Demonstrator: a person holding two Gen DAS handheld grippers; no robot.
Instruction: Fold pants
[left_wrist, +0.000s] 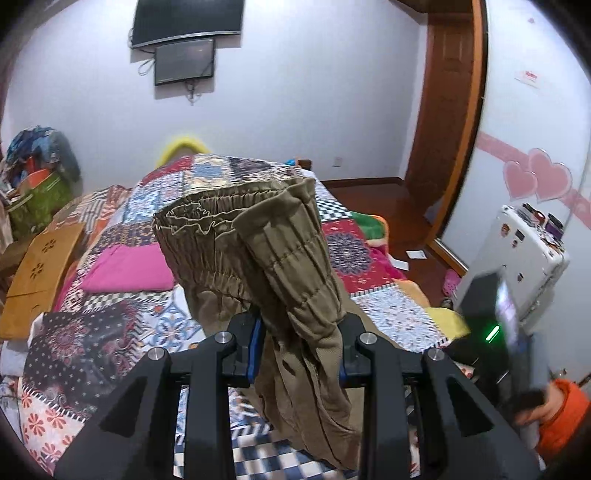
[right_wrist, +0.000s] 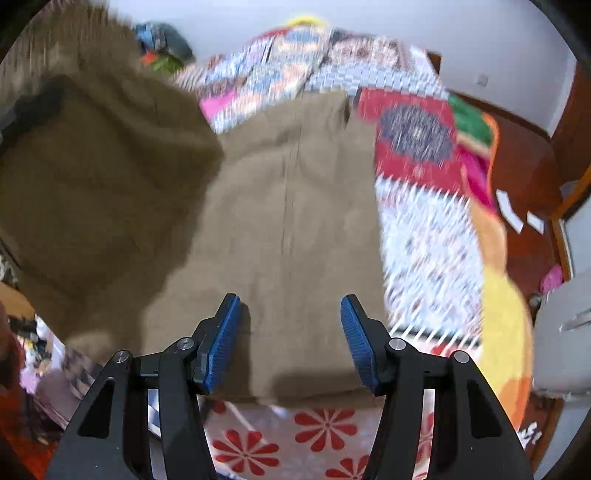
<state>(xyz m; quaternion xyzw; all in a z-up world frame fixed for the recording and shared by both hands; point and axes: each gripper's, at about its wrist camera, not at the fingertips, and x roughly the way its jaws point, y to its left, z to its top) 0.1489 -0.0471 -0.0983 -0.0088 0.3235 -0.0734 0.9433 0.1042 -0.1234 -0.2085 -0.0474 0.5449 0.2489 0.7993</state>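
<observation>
Olive-brown pants (left_wrist: 266, 251) with a gathered elastic waistband are bunched up and lifted over the bed in the left wrist view. My left gripper (left_wrist: 301, 347) is shut on a thick fold of them; the waistband stands above the fingers and cloth hangs down below. In the blurred right wrist view, the rest of the pants (right_wrist: 295, 206) lies flat on the patchwork quilt (right_wrist: 432, 236), and a raised part fills the left side. My right gripper (right_wrist: 290, 339) hovers open over the near hem, with nothing between its blue pads (right_wrist: 225, 332).
A folded pink cloth (left_wrist: 129, 267) lies on the quilt (left_wrist: 110, 332) at left. A wooden board (left_wrist: 40, 273) leans at the bed's left edge. A white suitcase (left_wrist: 524, 258) stands at right, near a hand in an orange sleeve (left_wrist: 565, 413). Wooden floor (right_wrist: 524, 177) lies beyond the bed.
</observation>
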